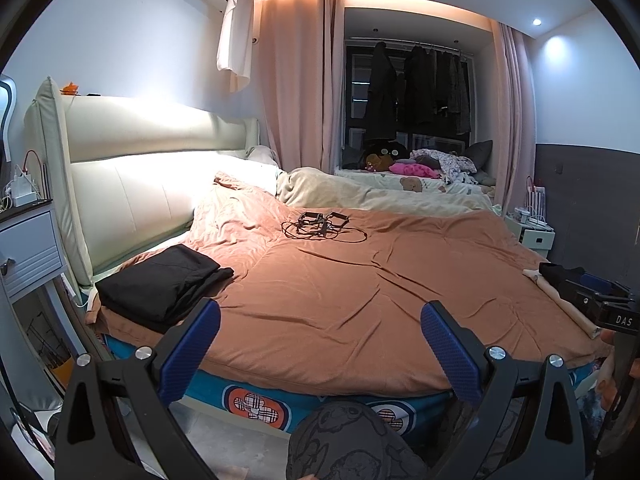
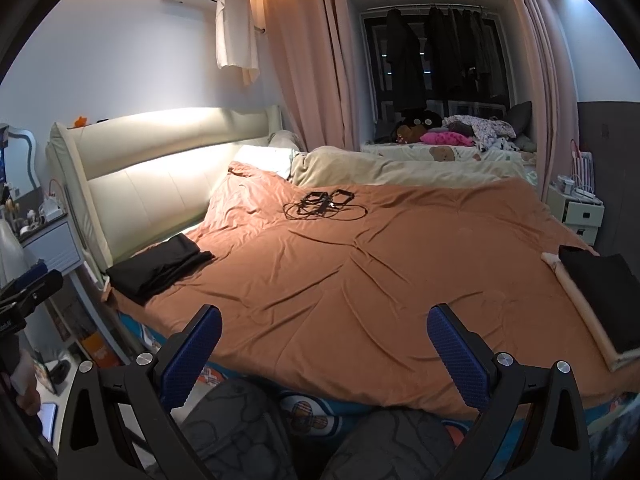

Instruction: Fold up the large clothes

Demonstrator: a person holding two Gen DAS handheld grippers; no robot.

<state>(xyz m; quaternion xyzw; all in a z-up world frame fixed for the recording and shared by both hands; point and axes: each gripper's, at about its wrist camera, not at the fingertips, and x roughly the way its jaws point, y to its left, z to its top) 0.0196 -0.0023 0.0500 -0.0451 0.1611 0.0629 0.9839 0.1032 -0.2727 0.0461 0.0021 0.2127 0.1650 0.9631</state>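
Evidently both tongs, left (image 1: 320,340) and right (image 2: 324,344), hung spread and empty over the bed's (image 2: 360,280) near edge, black clothes folded at its left (image 2: 158,266) and right (image 2: 600,300) edges.

My left gripper (image 1: 320,340) is showing matt black plastic arms, shiny metal bolts and blue fingertips (image 1: 206,328) with a rough dimpled grip; my right gripper (image 2: 324,340) is looking the same. The orange quilt (image 1: 360,280) is lying as soft, matt, creased cloth. The folded black garment (image 1: 160,284) is looking like smooth matt fabric. The headboard (image 1: 140,152) is gleaming like smooth padded leather.
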